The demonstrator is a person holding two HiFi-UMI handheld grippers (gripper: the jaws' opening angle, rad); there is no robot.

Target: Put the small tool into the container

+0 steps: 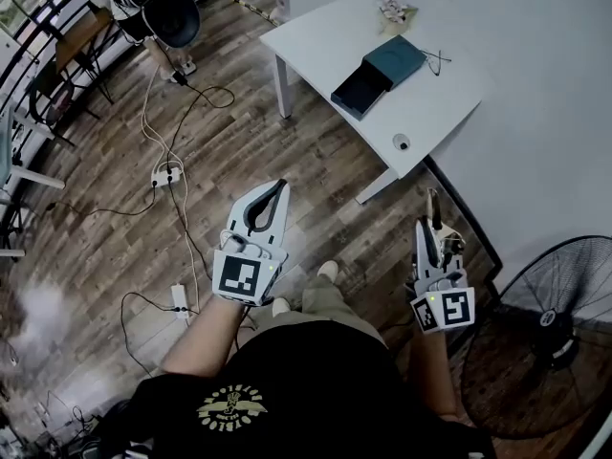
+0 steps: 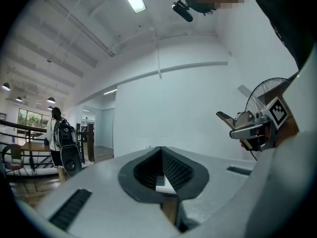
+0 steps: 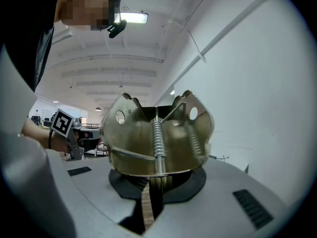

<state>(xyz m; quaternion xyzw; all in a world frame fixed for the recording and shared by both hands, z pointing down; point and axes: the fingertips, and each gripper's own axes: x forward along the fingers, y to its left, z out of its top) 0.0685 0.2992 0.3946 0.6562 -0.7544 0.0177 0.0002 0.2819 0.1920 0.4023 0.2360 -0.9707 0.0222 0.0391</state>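
two tongs — left gripper (image 1: 282, 185) closed, empty; right gripper (image 3: 152, 186) tight on the small tool (image 3: 156, 133)

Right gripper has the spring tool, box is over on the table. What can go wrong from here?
1. The right gripper pinches the metal spring tool only at its lower edge, and most of it stands beyond the jaws. It may twist or slip during the carry.
2. Cables and a power strip lie on the floor beside the path to the white table, a possible trip hazard.
3. The container is not yet near, and the fan stands close on the right.
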